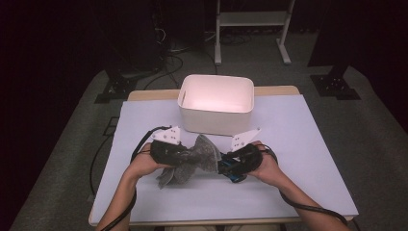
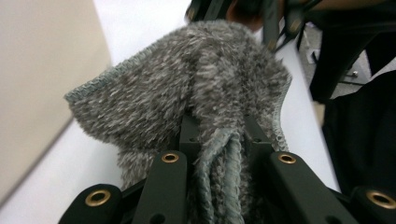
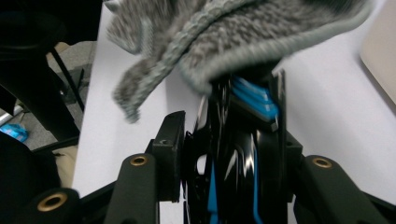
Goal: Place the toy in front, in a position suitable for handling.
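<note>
The white bin [image 1: 216, 103] stood at the far side of the pale table sheet [image 1: 308, 163], and we saw no label or writing on it or anywhere else. In front of it, above the sheet, the grey fleecy cloth [image 1: 192, 159] hung between our two tools. We judged it light, limp and apt to sag, with a stitched hem that gave the firmest place to pinch. Our left gripper [image 2: 219, 140] had its jaws closed narrow on a bunched fold of that cloth, hem included. Our right gripper [image 3: 224, 154] was clamped on a glossy black and blue object [image 3: 243, 140], which looked hard and slick to us, so a grip across its flat sides seemed safest. The cloth draped over its far end.
</note>
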A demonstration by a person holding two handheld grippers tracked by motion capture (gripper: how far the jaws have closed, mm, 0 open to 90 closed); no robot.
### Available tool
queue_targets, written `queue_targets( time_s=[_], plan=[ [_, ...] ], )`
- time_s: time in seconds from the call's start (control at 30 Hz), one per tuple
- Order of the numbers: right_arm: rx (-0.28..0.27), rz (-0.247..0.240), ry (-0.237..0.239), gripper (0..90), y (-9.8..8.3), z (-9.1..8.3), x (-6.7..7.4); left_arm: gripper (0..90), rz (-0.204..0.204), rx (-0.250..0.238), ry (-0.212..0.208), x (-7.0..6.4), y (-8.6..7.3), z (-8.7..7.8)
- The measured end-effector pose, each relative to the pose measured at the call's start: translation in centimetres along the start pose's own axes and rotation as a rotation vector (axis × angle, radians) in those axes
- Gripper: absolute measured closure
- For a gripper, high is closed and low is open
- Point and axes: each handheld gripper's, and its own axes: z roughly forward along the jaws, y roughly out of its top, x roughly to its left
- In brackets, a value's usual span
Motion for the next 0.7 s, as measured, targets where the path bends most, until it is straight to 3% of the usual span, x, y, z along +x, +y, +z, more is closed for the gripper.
queue_targets(
  time_s=[0.13, 0.27, 0.47, 0.6, 0.7],
  plan=[
    [0.006, -0.021, 0.006, 55.4, 0.3, 0.5, 0.4, 75.3, 0.036, 0.027, 0.000, -0.5, 1.4, -0.2],
    [0.046, -0.033, -0.007, 55.4, -0.2, 0.7, 0.5, 75.2, 0.046, 0.062, -0.016, -0.6, 1.8, 1.0],
    [0.038, -0.006, -0.009, 55.2, -1.5, -0.2, 0.5, 75.2, 0.048, 0.018, -0.053, -0.6, 2.4, 2.5],
    [0.037, -0.001, -0.005, 54.9, -1.9, -1.0, 0.5, 75.2, 0.073, 0.031, -0.067, -0.9, 3.4, 3.0],
    [0.063, -0.031, -0.019, 53.8, -1.8, -1.4, 0.9, 75.2, 0.088, 0.045, -0.074, -1.2, 4.2, 3.3]
  ],
)
